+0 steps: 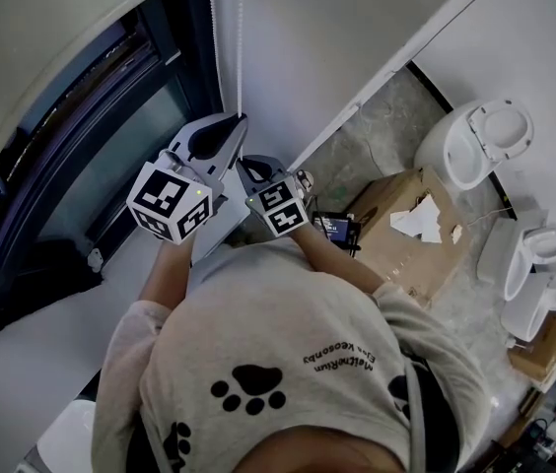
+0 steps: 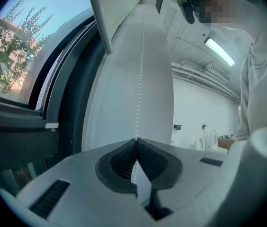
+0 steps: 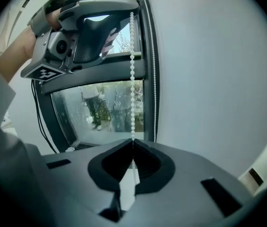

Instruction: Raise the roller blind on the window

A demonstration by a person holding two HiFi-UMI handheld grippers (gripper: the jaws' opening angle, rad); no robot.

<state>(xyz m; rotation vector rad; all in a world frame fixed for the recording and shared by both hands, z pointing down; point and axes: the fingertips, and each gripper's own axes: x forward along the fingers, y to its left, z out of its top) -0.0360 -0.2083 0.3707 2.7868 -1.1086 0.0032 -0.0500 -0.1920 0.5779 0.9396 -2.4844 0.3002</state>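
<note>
The blind's white bead chain (image 1: 241, 37) hangs beside the dark-framed window (image 1: 81, 156). In the head view my left gripper (image 1: 241, 122) sits just above my right gripper (image 1: 244, 164), both on the chain. In the left gripper view the jaws meet at the tip, where the left gripper (image 2: 136, 140) is shut on the bead chain (image 2: 141, 74), which runs straight up from it. My right gripper (image 3: 132, 141) is likewise shut on the bead chain (image 3: 132, 70), lower down; that strand rises to the left gripper (image 3: 106, 32) above. A second strand (image 3: 152, 74) hangs free next to the frame.
A white wall (image 1: 357, 18) stands right of the chain. Behind me on the floor are a cardboard box (image 1: 406, 244) and several white toilets (image 1: 475, 141). The window sill (image 1: 51, 313) lies low at the left. Trees show outside the window (image 2: 10, 46).
</note>
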